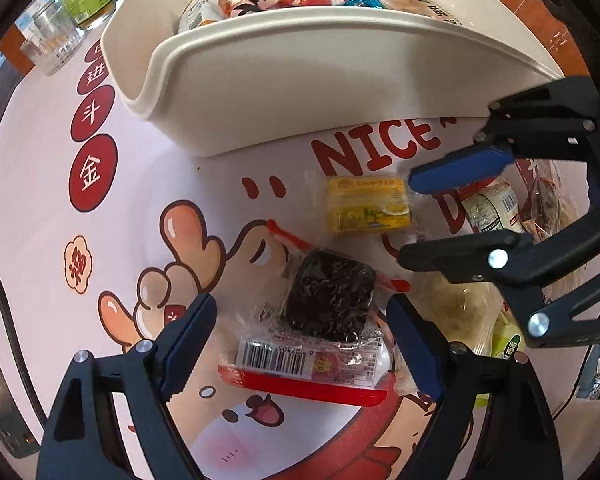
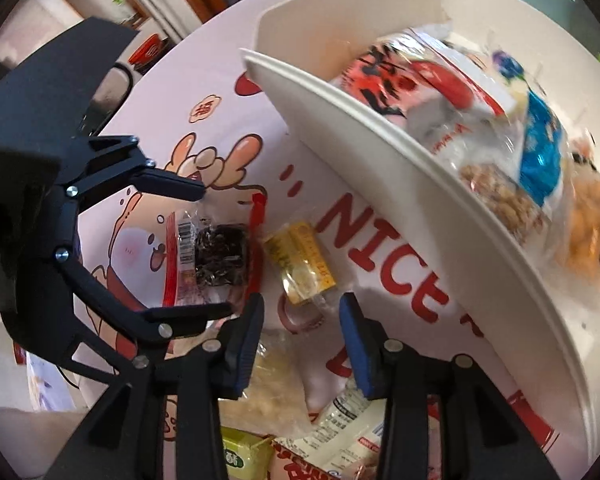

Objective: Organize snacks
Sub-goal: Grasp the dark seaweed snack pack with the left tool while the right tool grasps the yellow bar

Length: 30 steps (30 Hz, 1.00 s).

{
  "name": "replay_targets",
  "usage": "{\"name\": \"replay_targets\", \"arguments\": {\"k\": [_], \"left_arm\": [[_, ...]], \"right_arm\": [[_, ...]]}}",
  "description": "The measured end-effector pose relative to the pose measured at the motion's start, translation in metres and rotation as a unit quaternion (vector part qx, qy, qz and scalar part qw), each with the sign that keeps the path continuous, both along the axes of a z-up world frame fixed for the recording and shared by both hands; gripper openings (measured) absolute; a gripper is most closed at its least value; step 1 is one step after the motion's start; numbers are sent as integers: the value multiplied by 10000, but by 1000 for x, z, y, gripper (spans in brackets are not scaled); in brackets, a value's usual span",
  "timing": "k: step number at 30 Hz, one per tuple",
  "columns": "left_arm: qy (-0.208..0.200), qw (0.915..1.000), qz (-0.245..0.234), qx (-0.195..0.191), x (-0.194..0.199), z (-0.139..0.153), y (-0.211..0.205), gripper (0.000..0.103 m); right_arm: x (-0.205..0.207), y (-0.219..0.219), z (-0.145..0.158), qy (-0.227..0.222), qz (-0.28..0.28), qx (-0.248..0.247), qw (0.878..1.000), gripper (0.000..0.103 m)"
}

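Currently, loose snacks are listed on the printed tablecloth (image 1: 40,208), in front of the white bin (image 1: 300,92), which already holds several packets.

Item one: dark seaweed-wrapped packet (image 1: 328,296), clear film, red-edged label with barcode. It is placed directly beneath the left gripper (image 1: 300,340), whose jaws stand wide open to either side of it, the pads not touching. It is judged light, with a firm block inside and slippery, crinkling film around it; hold is best taken across the dark block itself, not on the loose film ends.

Item two: small yellow packet (image 1: 368,206), lying just beyond item one and nearer the bin. It is judged light and slightly compressible.

Item three: a heap of further packets (image 2: 340,420) under the right gripper (image 2: 300,344), including a white labelled one and a pale bag. The jaws are seen partly open, nothing pressed between the pads. The heap is judged soft and apt to shift when one piece is lifted.
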<state>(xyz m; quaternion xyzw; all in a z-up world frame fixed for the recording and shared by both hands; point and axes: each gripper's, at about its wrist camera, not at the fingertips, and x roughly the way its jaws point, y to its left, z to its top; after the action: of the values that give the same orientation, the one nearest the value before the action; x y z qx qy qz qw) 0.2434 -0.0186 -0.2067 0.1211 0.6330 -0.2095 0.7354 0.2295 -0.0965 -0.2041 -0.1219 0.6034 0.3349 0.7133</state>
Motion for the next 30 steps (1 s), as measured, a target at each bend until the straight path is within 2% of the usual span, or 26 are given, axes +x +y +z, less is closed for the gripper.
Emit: {"name": "replay_targets", "arguments": {"k": [6,8,10,12,13,16,22,30], "left_arm": [[-48,10000,-6,-72,2,-1,1,84],[-158,9998,-85,-70,-1,1,0,75],[-204,9998,-64,-51,-8,0,-2,72],[-268,9996,-46,-75,-14,2,-2,64],[-325,9994,-45,-74,-18,3,-2,56],[-491,9988,-4,-45,-29,5,-2,47],[-520,9979,365,-95,-39,9,13,46],[-448,9945,908,-278,-49,18,57,46]], "right_arm": [[6,13,-2,-214,43,-85,9997,42],[6,15,-4,-253,58,-104,9996,43],[7,16,-5,-260,72,-115,9996,43],[9,22,-5,-272,67,-90,9996,43],[9,24,-5,-304,59,-78,9995,43],[9,21,0,-422,41,-19,9991,43],[6,34,3,-639,257,-126,9975,43],[7,61,-12,-799,619,-610,9930,44]]}}
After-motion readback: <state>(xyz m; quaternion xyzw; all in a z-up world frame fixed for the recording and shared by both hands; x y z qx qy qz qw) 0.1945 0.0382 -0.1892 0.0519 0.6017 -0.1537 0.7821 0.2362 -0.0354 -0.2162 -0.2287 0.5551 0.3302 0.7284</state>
